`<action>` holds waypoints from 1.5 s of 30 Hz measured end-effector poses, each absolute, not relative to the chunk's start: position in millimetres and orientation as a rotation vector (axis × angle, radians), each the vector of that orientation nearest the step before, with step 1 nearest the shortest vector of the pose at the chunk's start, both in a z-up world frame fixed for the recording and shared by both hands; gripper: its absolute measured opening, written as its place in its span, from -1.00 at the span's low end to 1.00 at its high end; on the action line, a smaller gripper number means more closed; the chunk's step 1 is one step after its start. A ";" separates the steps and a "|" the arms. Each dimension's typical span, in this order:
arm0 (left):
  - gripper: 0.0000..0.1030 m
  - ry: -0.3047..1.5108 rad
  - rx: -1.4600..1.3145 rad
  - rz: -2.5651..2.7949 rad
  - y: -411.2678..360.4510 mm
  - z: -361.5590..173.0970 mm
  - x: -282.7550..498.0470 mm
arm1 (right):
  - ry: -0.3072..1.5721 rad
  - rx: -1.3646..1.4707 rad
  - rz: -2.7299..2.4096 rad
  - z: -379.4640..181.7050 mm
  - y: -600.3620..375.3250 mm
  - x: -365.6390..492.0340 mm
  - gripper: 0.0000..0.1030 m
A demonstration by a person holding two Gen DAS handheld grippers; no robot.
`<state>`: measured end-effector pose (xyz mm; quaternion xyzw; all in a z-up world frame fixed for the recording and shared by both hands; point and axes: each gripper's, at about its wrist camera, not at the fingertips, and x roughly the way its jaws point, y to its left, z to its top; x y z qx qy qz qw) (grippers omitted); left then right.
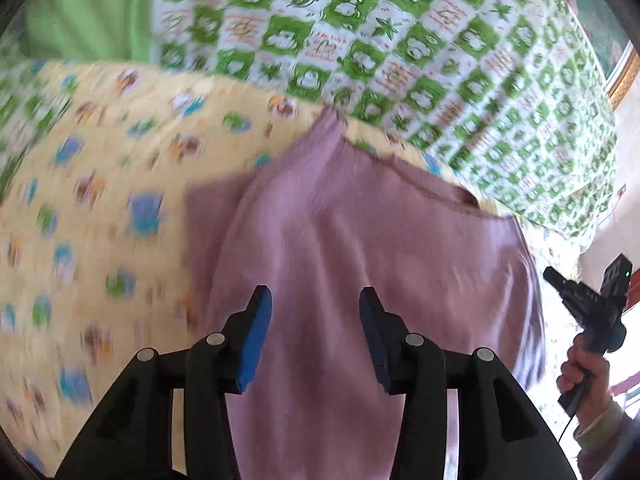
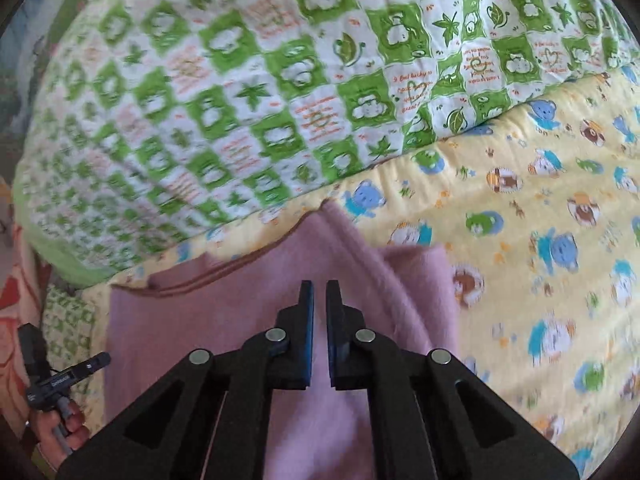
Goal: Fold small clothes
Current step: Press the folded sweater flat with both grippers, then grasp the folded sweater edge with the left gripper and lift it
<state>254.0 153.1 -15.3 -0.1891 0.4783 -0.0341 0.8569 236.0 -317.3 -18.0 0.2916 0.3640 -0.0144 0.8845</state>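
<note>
A small pink knit garment (image 1: pixel 360 248) lies on a yellow sheet with cartoon bears (image 1: pixel 100 208). My left gripper (image 1: pixel 316 300) is open and hovers over the garment's near part, holding nothing. In the right wrist view the same garment (image 2: pixel 240 312) lies below my right gripper (image 2: pixel 319 286). Its jaws stand nearly closed with a narrow gap, and nothing shows between them. The right gripper also shows at the far right of the left wrist view (image 1: pixel 592 304), held in a hand. The left gripper shows at the lower left of the right wrist view (image 2: pixel 64 380).
A green and white patterned quilt (image 2: pixel 240 100) is bunched up just behind the garment, also in the left wrist view (image 1: pixel 440 60). A plain green fabric (image 1: pixel 92 12) lies at the far left. The yellow sheet (image 2: pixel 540 260) spreads to the right.
</note>
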 end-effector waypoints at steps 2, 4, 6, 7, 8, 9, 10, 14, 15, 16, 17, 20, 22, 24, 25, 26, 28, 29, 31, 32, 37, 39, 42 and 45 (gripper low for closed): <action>-0.10 1.002 -0.404 -0.083 146.8 -14.9 226.6 | 0.772 0.601 0.007 -12.8 -308.6 213.1 -0.87; -0.10 1.020 -0.423 -0.096 140.8 -18.7 204.7 | 0.801 0.598 0.050 -15.3 -297.9 192.8 -0.87; -0.10 1.041 -0.432 -0.103 138.9 -24.7 186.5 | 0.849 0.582 0.084 -25.9 -284.0 174.4 -0.87; -0.10 1.055 -0.425 -0.093 136.8 -29.9 179.3 | 0.873 0.573 0.096 -32.9 -276.4 167.0 -0.87; -0.10 1.069 -0.421 -0.081 135.4 -34.2 176.5 | 0.893 0.566 0.104 -39.7 -270.2 159.2 -0.87; -0.10 1.081 -0.420 -0.066 136.3 -39.2 172.3 | 0.910 0.565 0.106 -45.8 -268.6 149.2 -0.87; -0.10 1.090 -0.414 -0.048 138.7 -44.7 168.9 | 0.934 0.571 0.106 -53.4 -266.0 142.7 -0.87; -0.23 1.121 -0.412 0.012 153.5 -64.0 165.3 | 1.009 0.509 0.000 -73.6 -274.2 127.6 -0.87; -0.29 1.122 -0.424 0.015 157.5 -65.4 163.5 | 1.013 0.517 -0.034 -77.4 -282.7 123.8 -0.88; -0.32 1.120 -0.433 0.018 161.0 -64.6 161.9 | 1.018 0.532 -0.061 -80.1 -290.7 120.7 -0.90; -0.32 1.119 -0.436 0.023 163.4 -63.3 159.6 | 1.026 0.537 -0.101 -82.8 -299.3 117.0 -0.93; -0.30 1.118 -0.450 0.057 169.2 -56.8 151.3 | 1.007 0.572 -0.131 -79.5 -314.8 107.9 -0.95; -0.25 1.117 -0.490 0.076 175.6 -53.3 141.6 | 1.008 0.558 -0.147 -73.9 -314.8 103.7 -0.90; -0.17 1.109 -0.525 0.084 183.3 -49.3 133.6 | 0.993 0.546 -0.164 -64.5 -315.4 100.5 -0.87; -0.01 1.108 -0.524 0.104 183.7 -46.4 128.1 | 0.983 0.562 -0.167 -60.7 -316.9 98.3 -0.87; 0.12 1.108 -0.518 0.125 184.3 -44.1 123.8 | 0.970 0.586 -0.162 -56.0 -317.7 95.4 -0.87; 0.13 1.101 -0.536 0.147 187.8 -40.1 111.0 | 0.952 0.601 -0.152 -47.9 -315.9 91.2 -0.87; 0.14 1.100 -0.552 0.147 190.4 -39.0 105.0 | 0.946 0.602 -0.144 -44.1 -313.5 89.9 -0.87; 0.18 1.111 -0.603 0.150 192.9 -40.1 95.8 | 0.937 0.609 -0.122 -37.5 -307.9 87.9 -0.87; 0.20 1.120 -0.624 0.150 193.7 -41.9 92.3 | 0.932 0.610 -0.110 -34.2 -303.7 86.8 -0.87; 0.20 1.154 -0.716 0.157 195.2 -55.2 81.1 | 0.935 0.605 -0.052 -26.4 -279.5 88.9 -0.87; 0.20 1.158 -0.781 0.148 197.0 -61.0 79.5 | 0.948 0.597 -0.025 -26.1 -267.7 91.5 -0.87; 0.20 1.161 -0.868 0.119 196.4 -69.3 82.7 | 0.969 0.595 0.012 -25.9 -251.6 92.9 -0.85; 0.20 1.168 -0.879 0.113 191.5 -73.7 90.2 | 0.990 0.583 0.038 -27.2 -237.2 95.4 -0.71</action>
